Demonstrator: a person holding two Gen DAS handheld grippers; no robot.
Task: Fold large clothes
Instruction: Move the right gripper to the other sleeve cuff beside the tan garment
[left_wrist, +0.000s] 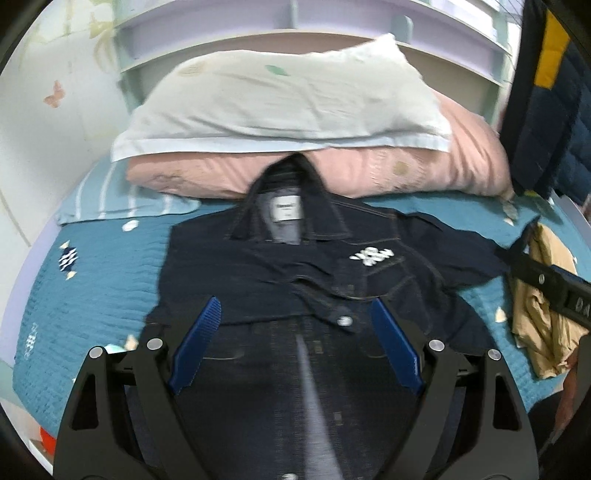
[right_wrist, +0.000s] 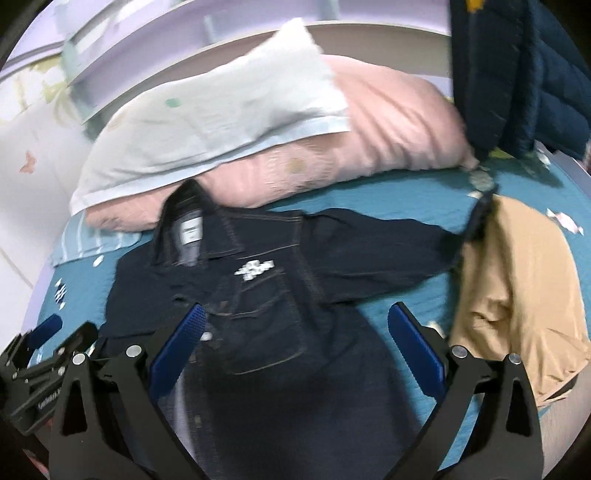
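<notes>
The jacket (left_wrist: 295, 266) is dark denim with tan stitching, a white chest logo (left_wrist: 371, 255) and a label inside the collar. It lies front up on the bed (left_wrist: 103, 277), collar against a pink pillow (left_wrist: 424, 166), one sleeve folded across the chest, the other stretched toward a tan garment (right_wrist: 517, 295). The left hand-held gripper (left_wrist: 295, 314) hangs above its lower front, jaws wide, nothing between them. The right hand-held gripper (right_wrist: 295, 325) hangs over the logo side, jaws wide and empty.

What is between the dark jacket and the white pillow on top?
A pink pillow lies between them: the dark jacket has its collar against it, and the white pillow rests on top. Both wrist views show it.
</notes>
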